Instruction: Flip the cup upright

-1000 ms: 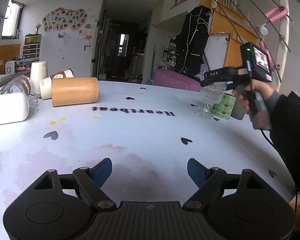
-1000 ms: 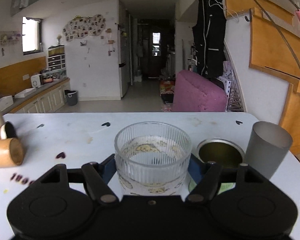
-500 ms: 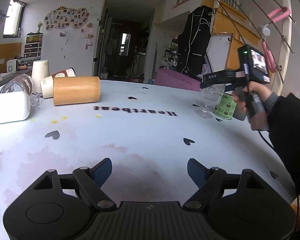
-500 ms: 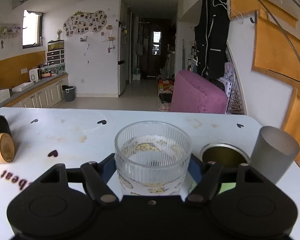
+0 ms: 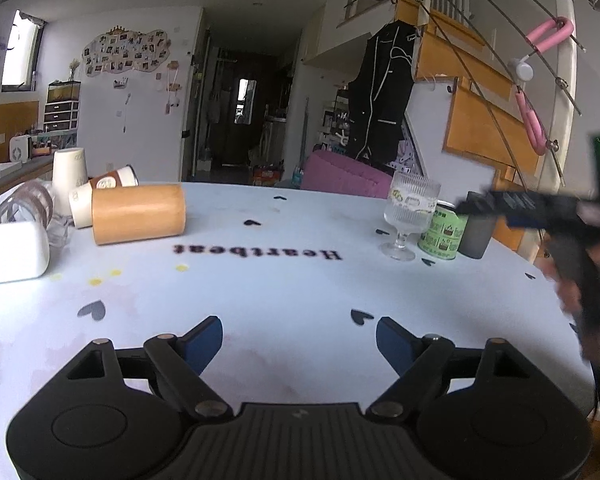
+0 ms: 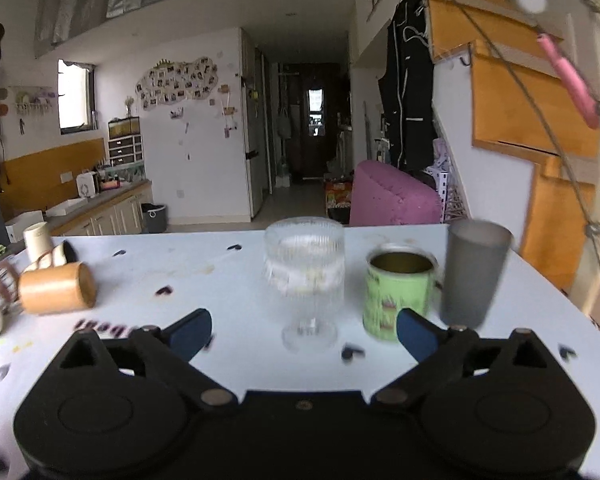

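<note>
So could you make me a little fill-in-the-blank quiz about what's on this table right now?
1. The stemmed glass stands ____ on its foot.
2. The wooden cup lies on its ____.
3. The can between the glass and the grey tumbler is ____ in colour.
4. The right gripper holds ____.

Missing words: upright; side; green; nothing

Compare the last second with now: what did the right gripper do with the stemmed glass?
The right gripper let go of the stemmed glass, opened and backed away; the glass stands upright on the table. The left gripper stayed open and empty; the wooden cup still lies on its side.
</note>
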A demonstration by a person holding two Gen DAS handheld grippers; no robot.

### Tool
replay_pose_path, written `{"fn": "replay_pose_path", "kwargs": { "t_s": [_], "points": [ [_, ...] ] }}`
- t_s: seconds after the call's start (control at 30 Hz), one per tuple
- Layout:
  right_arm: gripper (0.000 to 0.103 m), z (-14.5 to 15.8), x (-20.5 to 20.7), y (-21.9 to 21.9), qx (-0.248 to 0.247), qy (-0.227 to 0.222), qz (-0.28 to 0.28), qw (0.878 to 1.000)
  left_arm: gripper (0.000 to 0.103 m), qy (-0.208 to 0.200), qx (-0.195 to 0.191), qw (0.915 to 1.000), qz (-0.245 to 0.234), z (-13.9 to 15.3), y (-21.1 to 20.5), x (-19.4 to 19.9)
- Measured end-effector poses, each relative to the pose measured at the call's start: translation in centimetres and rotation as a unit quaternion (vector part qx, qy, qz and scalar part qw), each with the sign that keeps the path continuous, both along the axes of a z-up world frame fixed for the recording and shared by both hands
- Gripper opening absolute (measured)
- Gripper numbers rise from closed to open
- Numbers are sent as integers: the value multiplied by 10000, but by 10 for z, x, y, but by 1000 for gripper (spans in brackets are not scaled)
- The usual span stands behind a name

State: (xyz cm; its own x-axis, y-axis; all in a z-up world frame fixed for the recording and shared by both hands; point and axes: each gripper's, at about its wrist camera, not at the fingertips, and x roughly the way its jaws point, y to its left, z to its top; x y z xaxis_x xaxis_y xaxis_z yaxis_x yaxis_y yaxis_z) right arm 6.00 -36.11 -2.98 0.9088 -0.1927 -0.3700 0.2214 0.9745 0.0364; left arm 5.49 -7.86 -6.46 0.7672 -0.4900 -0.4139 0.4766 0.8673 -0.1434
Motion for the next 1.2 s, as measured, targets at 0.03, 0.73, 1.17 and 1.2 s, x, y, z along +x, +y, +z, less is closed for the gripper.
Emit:
{"fn": "replay_pose_path", "kwargs": {
  "t_s": [0.03,0.73,1.17,1.2],
  "points": [
    [101,-2,-11,3,-7,-32,22,10000,86,-23,13,10000,5,2,-1,0],
    [103,-12,-140,51,-489,-456,-302,9973,103,-417,221,9985,273,25,-20,-30],
    [103,-12,-148,50,-415,-526,-354,9971,103,-470,313,9978,355,27,-23,-39],
    [103,-12,-148,49,-410,-523,-359,9971,103,-466,315,9978,353,27,-23,-39]
  ]
}}
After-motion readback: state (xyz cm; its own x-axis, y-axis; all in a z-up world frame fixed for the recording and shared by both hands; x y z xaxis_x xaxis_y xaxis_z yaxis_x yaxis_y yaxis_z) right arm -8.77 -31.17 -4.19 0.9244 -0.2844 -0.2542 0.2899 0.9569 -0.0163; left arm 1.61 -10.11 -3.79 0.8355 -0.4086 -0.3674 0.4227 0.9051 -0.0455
